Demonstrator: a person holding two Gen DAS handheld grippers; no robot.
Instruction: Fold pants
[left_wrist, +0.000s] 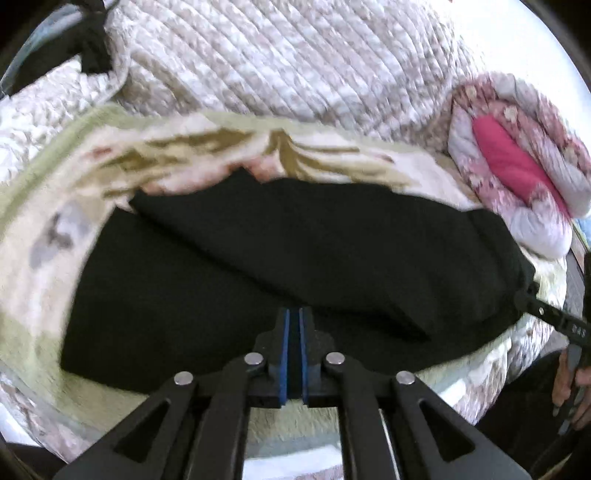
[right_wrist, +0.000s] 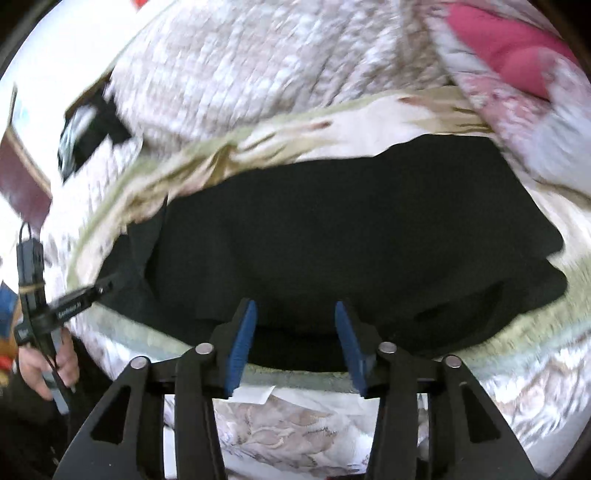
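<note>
Floral bedspread (left_wrist: 44, 206) under black pants (left_wrist: 295, 251), left tongs (left_wrist: 294, 325) pinched closed, right tongs (right_wrist: 295, 317) spread wide.

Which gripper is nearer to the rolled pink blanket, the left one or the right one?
Right. The right gripper is at the pants' end below the pink blanket; the left gripper is at the far end.

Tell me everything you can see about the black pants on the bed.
The black pants are plain dark cloth with a soft, matte look, and no pattern or details can be made out. They lie spread on a cream floral blanket, with one layer folded diagonally over the other. The left gripper has its blue pads shut at the near edge, apparently on the cloth. The right gripper is open at the near edge and holds nothing.
</note>
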